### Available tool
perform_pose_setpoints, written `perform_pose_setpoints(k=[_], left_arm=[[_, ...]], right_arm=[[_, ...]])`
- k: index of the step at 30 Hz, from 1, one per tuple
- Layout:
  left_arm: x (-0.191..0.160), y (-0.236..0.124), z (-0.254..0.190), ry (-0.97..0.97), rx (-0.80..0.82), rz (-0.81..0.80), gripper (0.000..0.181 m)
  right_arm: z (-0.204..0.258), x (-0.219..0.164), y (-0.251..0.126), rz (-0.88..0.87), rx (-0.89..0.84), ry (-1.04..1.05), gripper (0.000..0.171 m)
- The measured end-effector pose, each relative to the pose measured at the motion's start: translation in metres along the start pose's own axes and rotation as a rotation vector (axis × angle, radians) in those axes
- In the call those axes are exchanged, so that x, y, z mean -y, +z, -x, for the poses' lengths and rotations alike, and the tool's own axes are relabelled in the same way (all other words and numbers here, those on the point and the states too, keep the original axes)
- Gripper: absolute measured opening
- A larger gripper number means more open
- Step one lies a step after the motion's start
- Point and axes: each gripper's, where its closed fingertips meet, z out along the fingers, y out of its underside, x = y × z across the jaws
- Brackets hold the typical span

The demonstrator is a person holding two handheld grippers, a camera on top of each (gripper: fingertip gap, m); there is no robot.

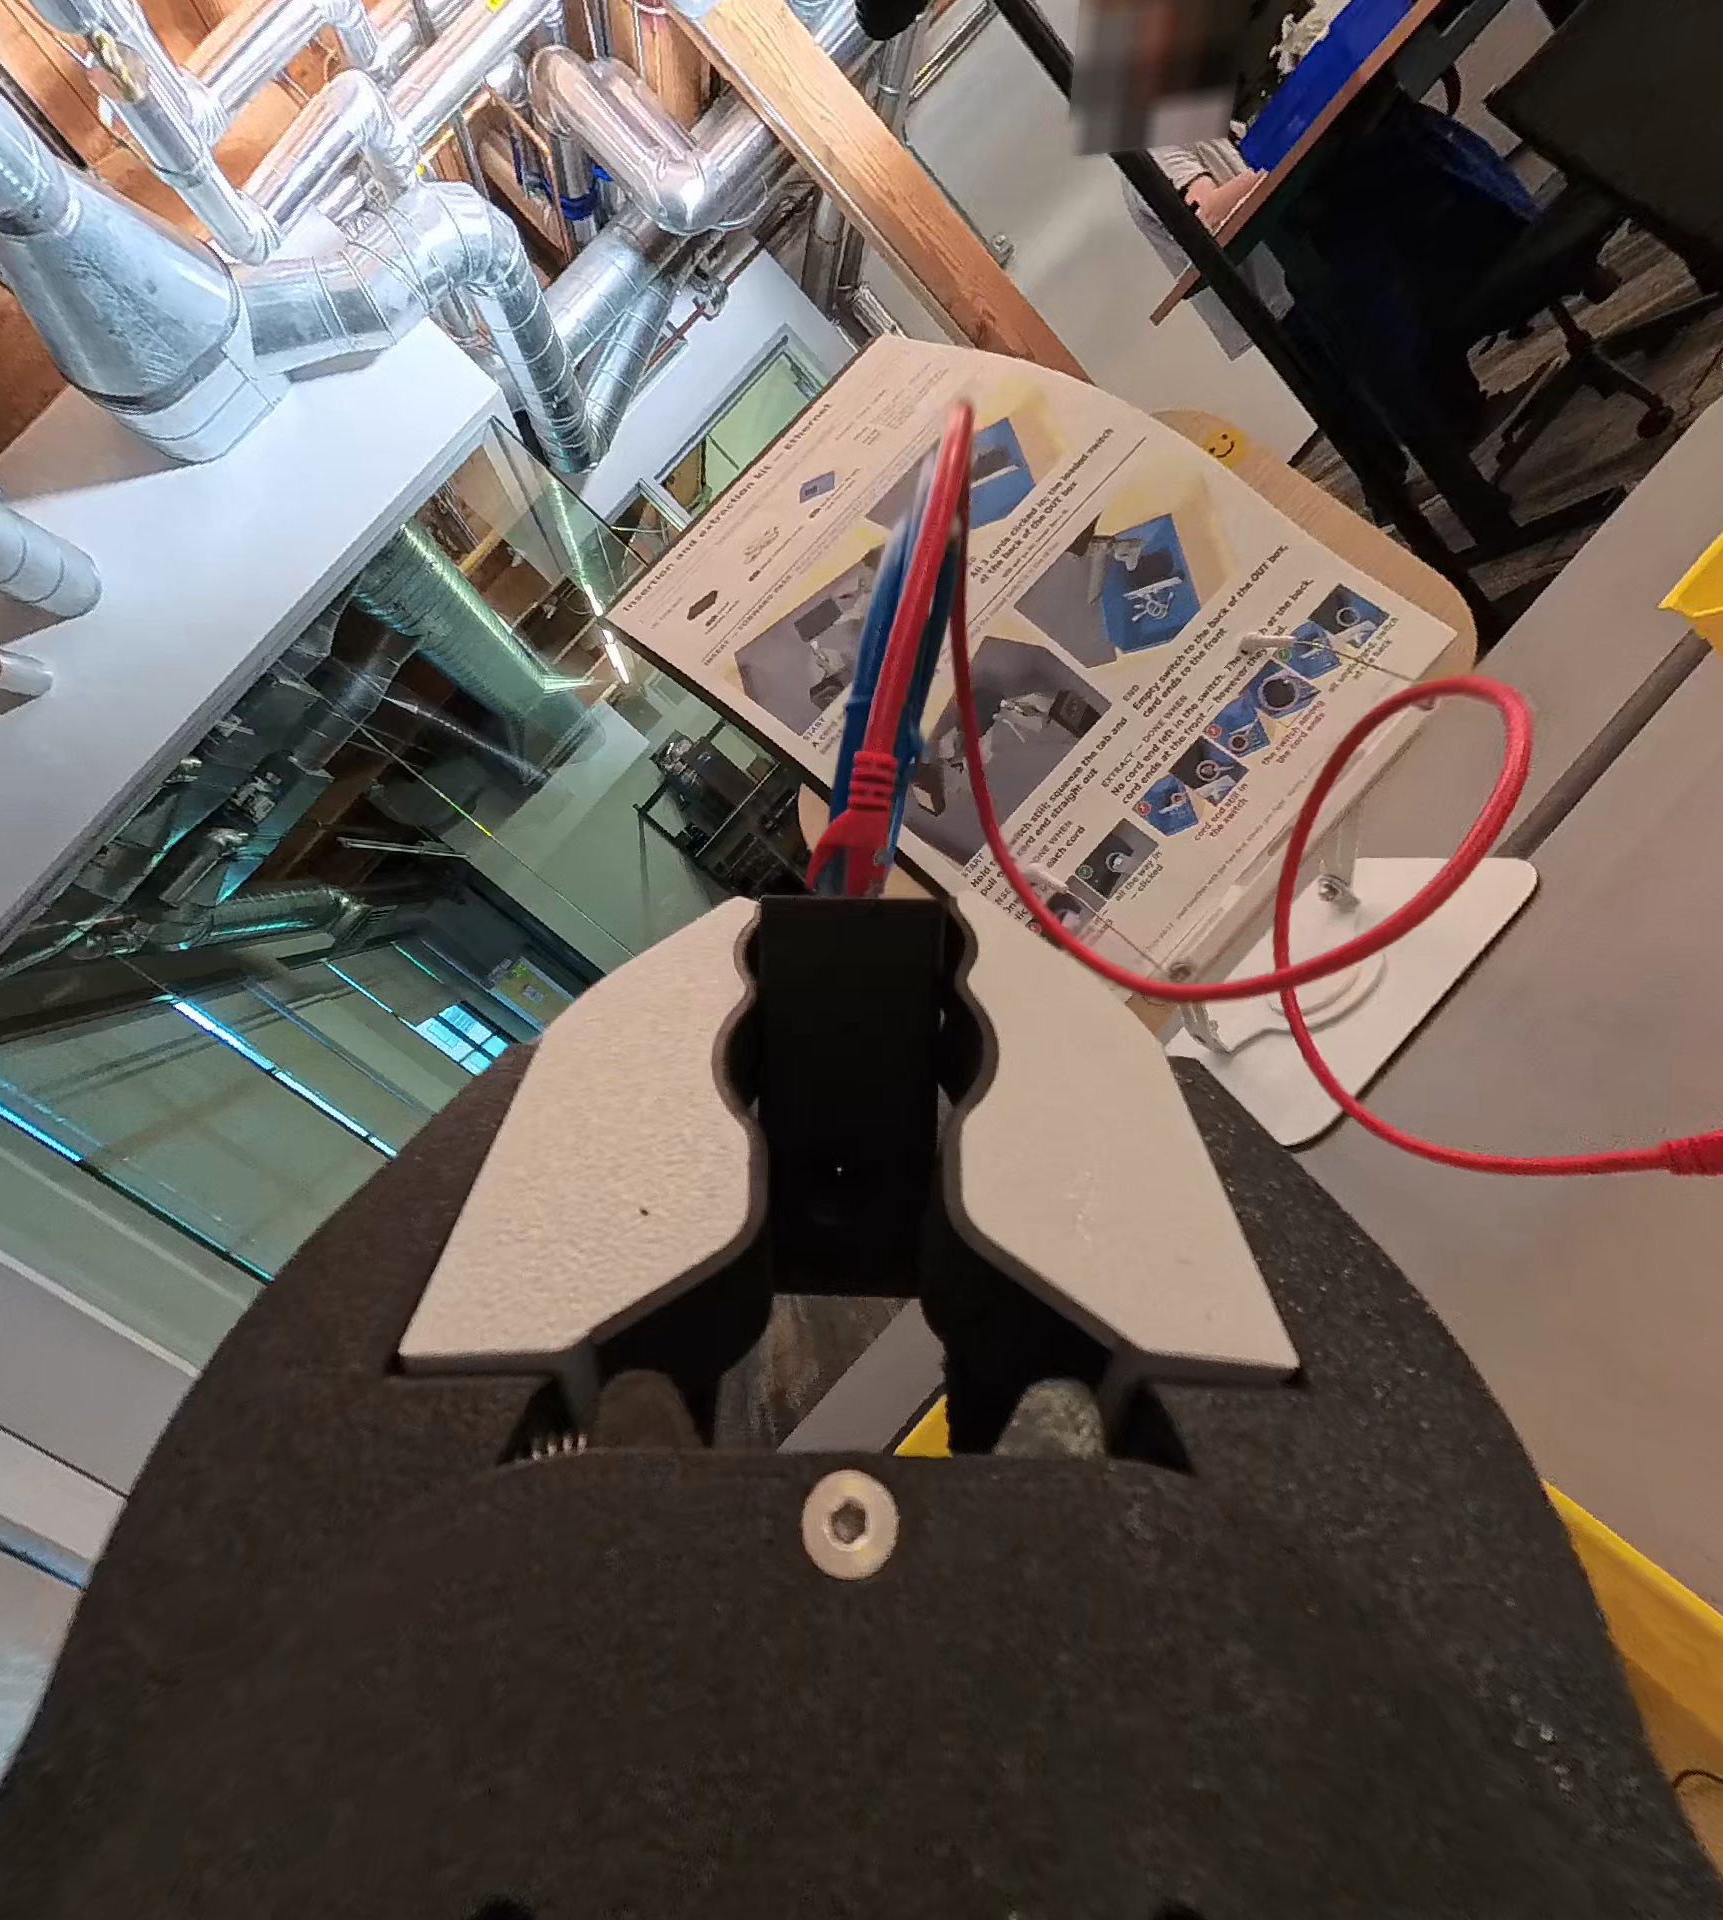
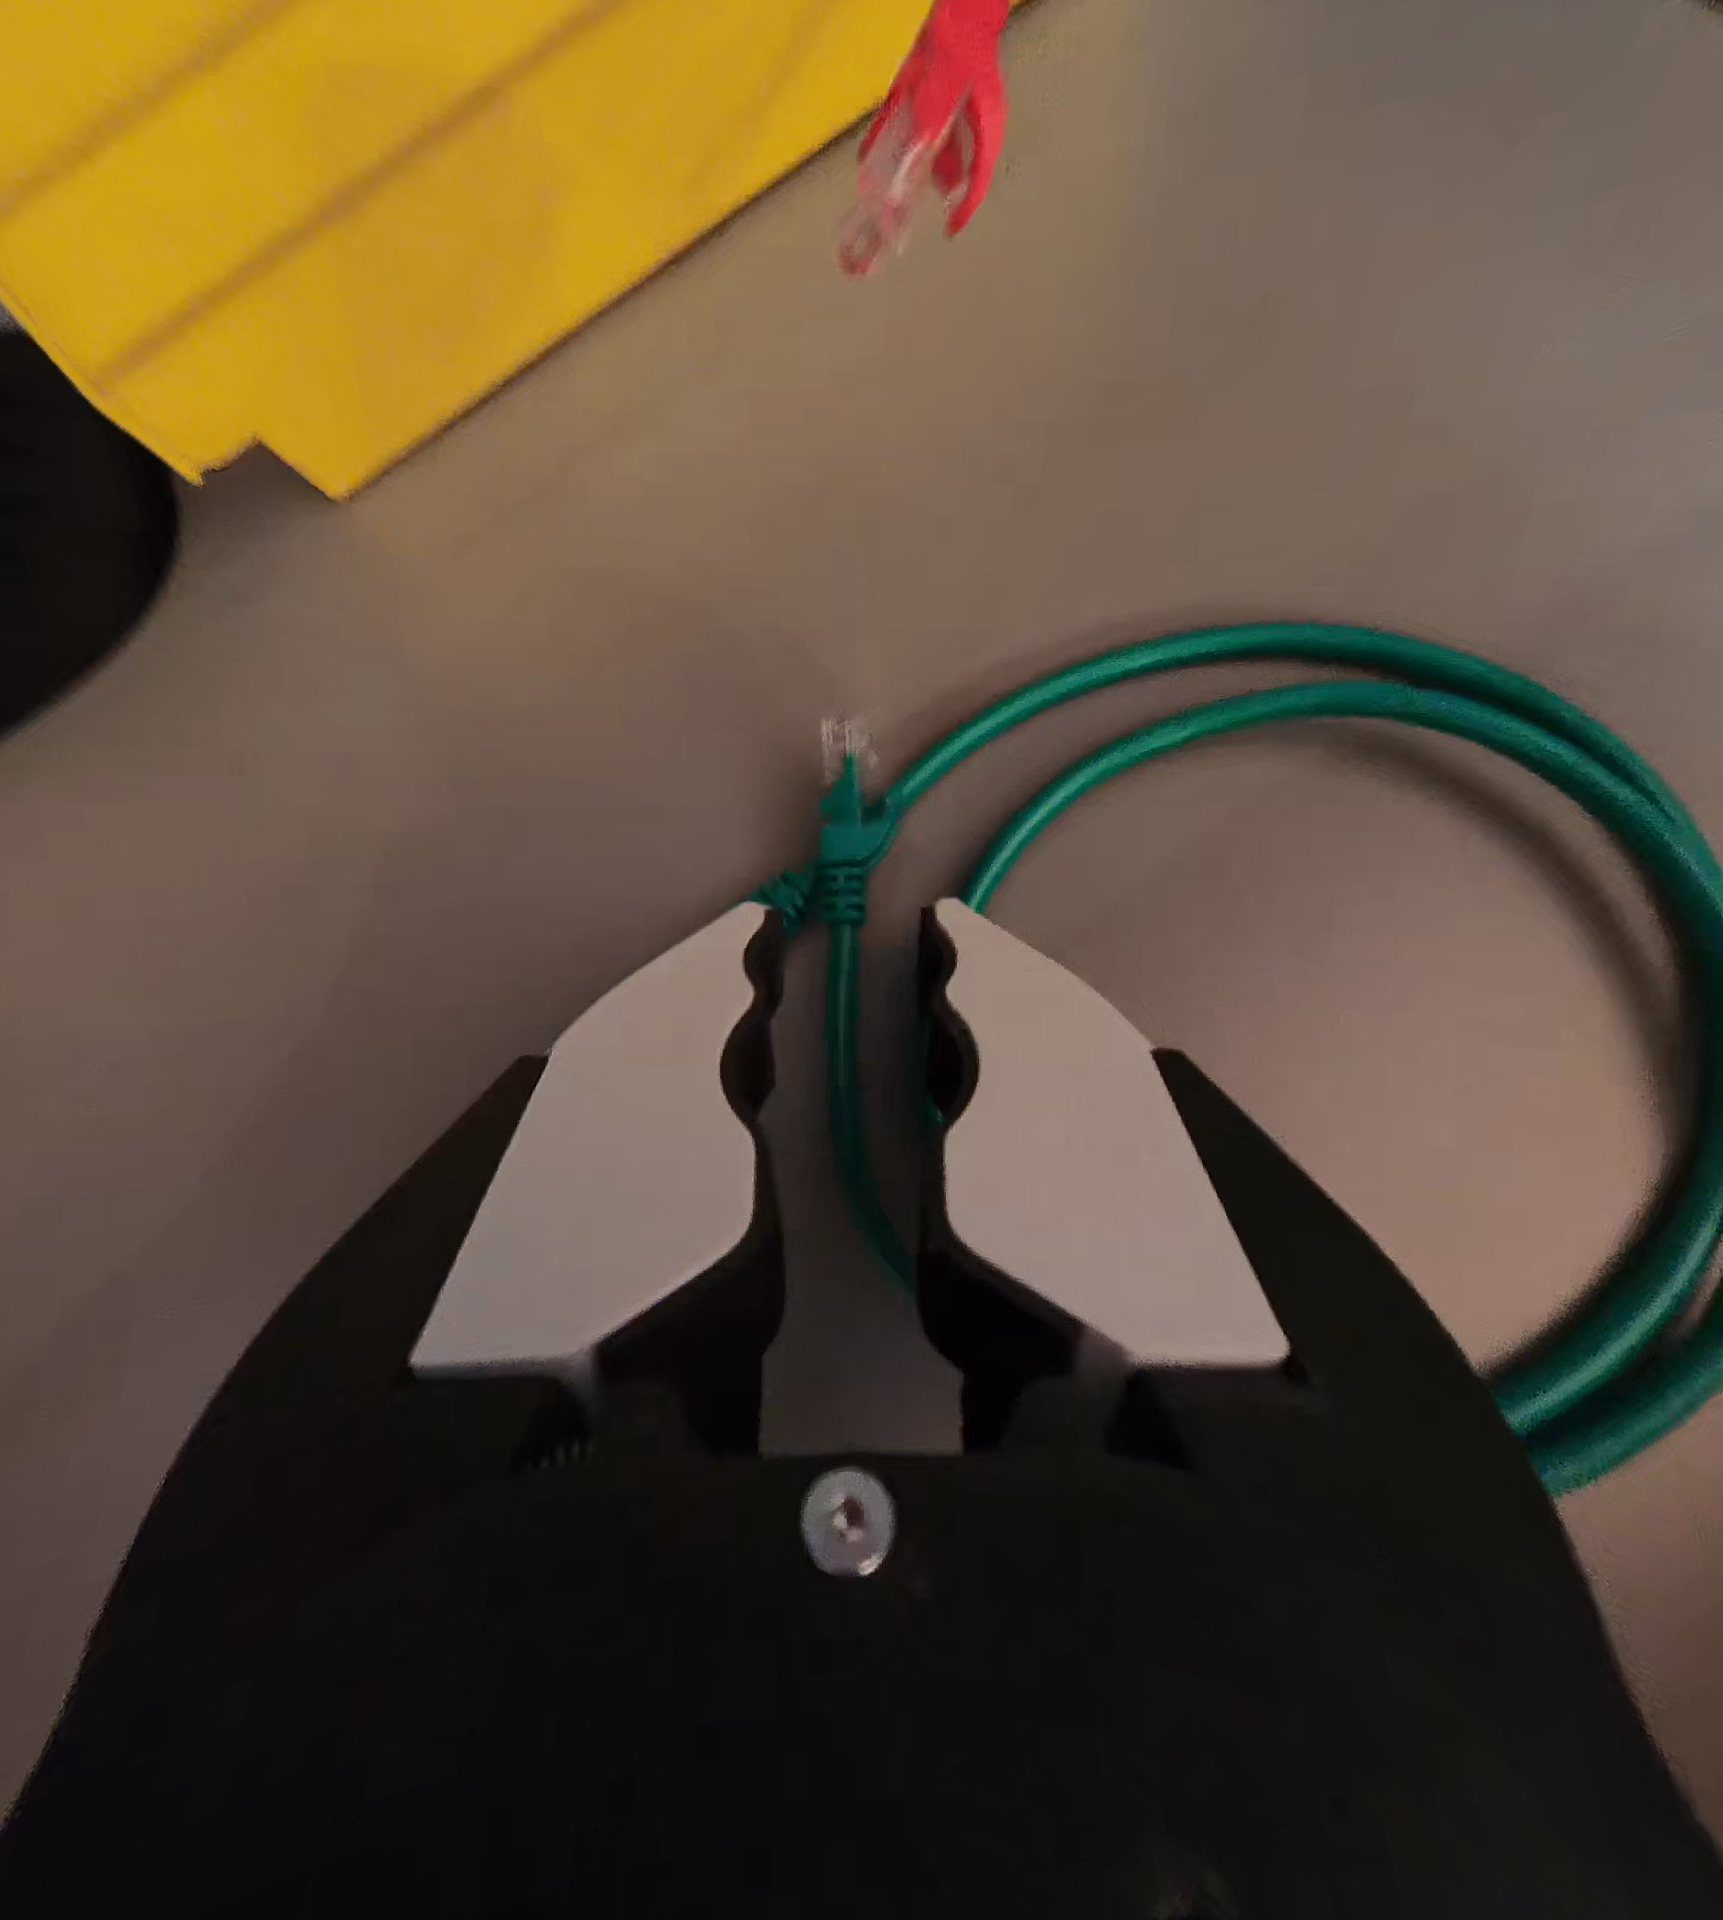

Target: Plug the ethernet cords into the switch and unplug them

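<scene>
Black switch [image 1: 849, 1091] clamped in left tongs [image 1: 849, 914] hides its ports.

The switch [image 1: 852, 1091] is filling the gap between the left gripper's [image 1: 849, 935] fingers. Ahead of it, red cord [image 1: 1397, 862] and blue cord [image 1: 872, 665] are rising from its ports, the red looping out across the table [image 1: 1563, 1299] before the instruction board [image 1: 1096, 665]. The right gripper [image 2: 849, 914] is standing parted around the green cord [image 2: 1459, 935], whose coil is crowding the right side. A yellow bin [image 2: 369, 208] is blocking the upper left; bare table is lying between.
</scene>
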Motion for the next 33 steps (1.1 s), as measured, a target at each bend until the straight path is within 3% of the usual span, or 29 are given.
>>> perform_pose_setpoints(k=[8,14,19,22,25,27,30,33], left_arm=[[-0.004,0.005,-0.017,-0.004,-0.085,0.010,0.029],[0.013,0.010,-0.041,-0.022,-0.186,-0.051,0.029],[0.038,0.004,-0.064,-0.039,-0.302,-0.151,0.029],[0.048,0.000,-0.080,-0.010,-0.370,-0.178,0.029],[0.052,-0.003,-0.098,0.053,-0.436,-0.185,0.029],[0.054,-0.007,-0.113,0.091,-0.500,-0.203,0.029],[0.062,-0.016,-0.139,0.154,-0.605,-0.259,0.029],[0.077,-0.023,-0.160,0.183,-0.672,-0.304,0.029]], right_arm=[[0.005,0.001,0.017,0.096,0.201,0.120,0.019],[0.001,0.013,0.009,0.078,0.117,0.031,0.029],[0.029,0.106,-0.057,-0.331,0.000,-0.311,0.039],[0.043,0.163,-0.111,-0.565,-0.179,-0.557,0.041],[0.056,0.193,-0.158,-0.758,-0.318,-0.774,0.038],[0.071,0.197,-0.174,-0.822,-0.293,-0.845,0.051],[0.084,0.192,-0.164,-0.767,-0.229,-0.936,0.067],[0.066,0.168,-0.130,-0.496,-0.243,-0.994,0.066]])
